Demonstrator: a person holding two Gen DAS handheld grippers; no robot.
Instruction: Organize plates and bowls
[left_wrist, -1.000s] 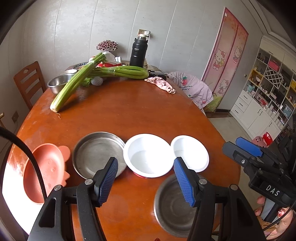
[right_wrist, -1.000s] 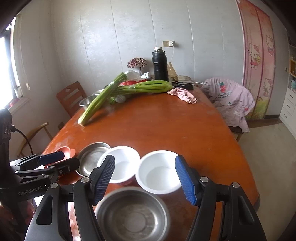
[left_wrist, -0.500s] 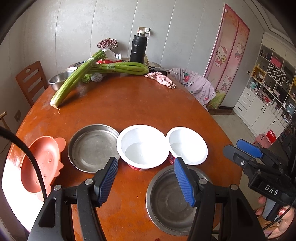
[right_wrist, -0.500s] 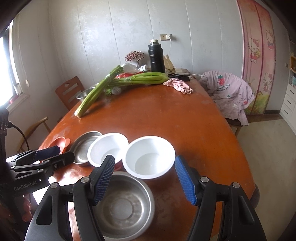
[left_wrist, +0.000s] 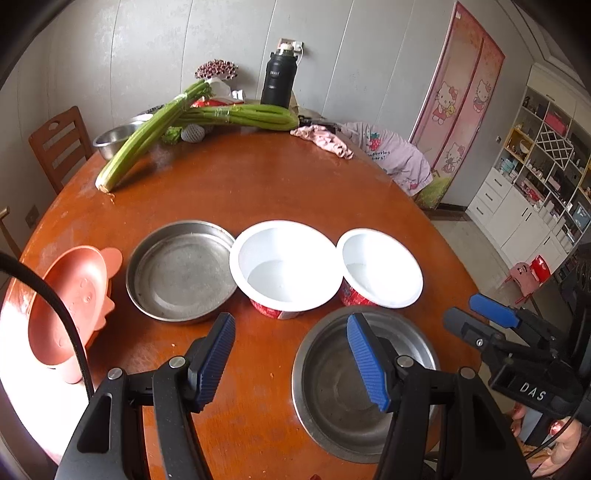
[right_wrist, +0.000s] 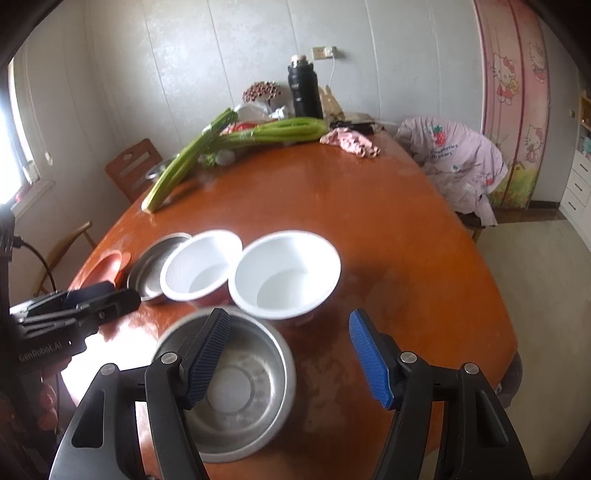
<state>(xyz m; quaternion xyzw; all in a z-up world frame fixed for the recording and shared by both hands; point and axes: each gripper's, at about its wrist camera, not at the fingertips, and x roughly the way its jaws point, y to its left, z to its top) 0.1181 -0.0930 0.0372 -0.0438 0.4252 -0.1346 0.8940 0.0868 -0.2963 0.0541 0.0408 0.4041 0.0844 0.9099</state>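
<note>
On the round wooden table (left_wrist: 258, 184) near its front edge lie a pink pig-shaped plate (left_wrist: 70, 291), a flat steel plate (left_wrist: 179, 271), a large white bowl (left_wrist: 284, 267), a smaller white bowl (left_wrist: 380, 267) and a steel bowl (left_wrist: 332, 384). My left gripper (left_wrist: 291, 360) is open and empty, above the table in front of the large white bowl. My right gripper (right_wrist: 290, 358) is open and empty, above the steel bowl (right_wrist: 240, 384) and just short of the white bowl (right_wrist: 284, 275) on the right. The other white bowl (right_wrist: 201, 264) and steel plate (right_wrist: 147, 266) lie left of it.
Celery stalks (left_wrist: 147, 136), a steel bowl (left_wrist: 114, 136), a black flask (left_wrist: 279, 81) and a pink cloth (left_wrist: 325, 140) are at the table's far side. A wooden chair (left_wrist: 59, 144) stands left, and a chair with a pink jacket (right_wrist: 461, 162) right.
Both grippers have risen and pulled back slightly, so the dishes sit further up in both views. Both stay open. The dishes have not moved.
</note>
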